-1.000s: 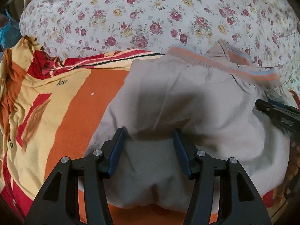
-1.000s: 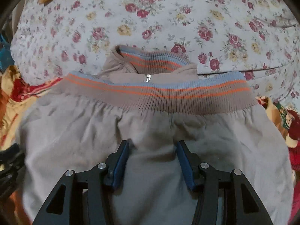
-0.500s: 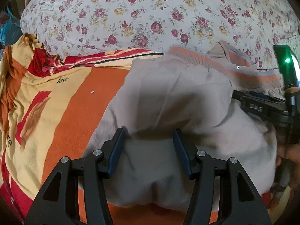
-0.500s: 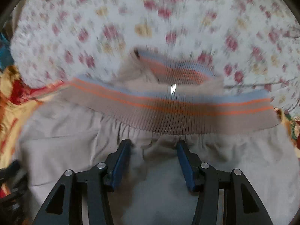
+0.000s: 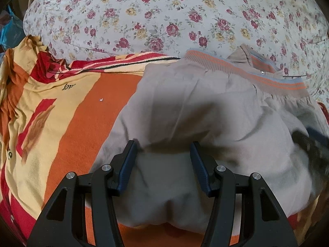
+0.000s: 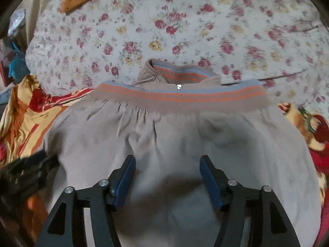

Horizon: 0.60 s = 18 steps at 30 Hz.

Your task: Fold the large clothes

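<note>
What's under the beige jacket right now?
The beige jacket lies on an orange, yellow and red blanket, which shows along its left side and near edge. Behind both is the floral sheet. Whatever lies beneath the jacket's middle is covered.

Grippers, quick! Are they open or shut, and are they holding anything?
Left gripper: open, holding nothing, over the beige jacket.
Right gripper: open, holding nothing, over the same jacket.
</note>
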### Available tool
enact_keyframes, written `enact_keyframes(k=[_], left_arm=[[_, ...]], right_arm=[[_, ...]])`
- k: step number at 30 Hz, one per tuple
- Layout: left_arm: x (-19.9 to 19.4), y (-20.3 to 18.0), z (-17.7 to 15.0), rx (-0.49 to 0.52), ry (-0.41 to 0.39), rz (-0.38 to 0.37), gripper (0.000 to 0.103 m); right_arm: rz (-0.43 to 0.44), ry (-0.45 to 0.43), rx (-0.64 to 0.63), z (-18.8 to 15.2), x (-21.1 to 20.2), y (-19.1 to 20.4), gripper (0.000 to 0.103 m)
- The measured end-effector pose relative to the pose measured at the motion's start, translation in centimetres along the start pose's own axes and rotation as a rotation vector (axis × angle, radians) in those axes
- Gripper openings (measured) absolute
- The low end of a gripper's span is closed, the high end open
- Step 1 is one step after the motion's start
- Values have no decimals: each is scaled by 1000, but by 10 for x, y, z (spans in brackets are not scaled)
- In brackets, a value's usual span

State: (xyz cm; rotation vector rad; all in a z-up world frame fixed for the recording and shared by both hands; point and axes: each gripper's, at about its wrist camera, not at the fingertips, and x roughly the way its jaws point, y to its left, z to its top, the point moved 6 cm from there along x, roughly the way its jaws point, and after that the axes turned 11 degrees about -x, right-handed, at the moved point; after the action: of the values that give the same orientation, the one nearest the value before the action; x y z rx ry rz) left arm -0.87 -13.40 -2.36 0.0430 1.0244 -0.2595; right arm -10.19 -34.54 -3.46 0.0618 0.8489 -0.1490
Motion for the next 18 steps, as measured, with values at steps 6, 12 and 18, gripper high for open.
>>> enact_keyframes(k=[6, 12, 18], left_arm=[[-1, 0, -2, 3, -13, 2, 55], [0, 1, -1, 2, -5, -8, 55], [0, 0, -2, 7, -10, -1, 55]], right_arm=[[-48, 57, -64, -19, 10, 7, 74], [-34, 10, -52, -21, -24, 8, 74], [-45, 31, -46, -45, -22, 6, 81]])
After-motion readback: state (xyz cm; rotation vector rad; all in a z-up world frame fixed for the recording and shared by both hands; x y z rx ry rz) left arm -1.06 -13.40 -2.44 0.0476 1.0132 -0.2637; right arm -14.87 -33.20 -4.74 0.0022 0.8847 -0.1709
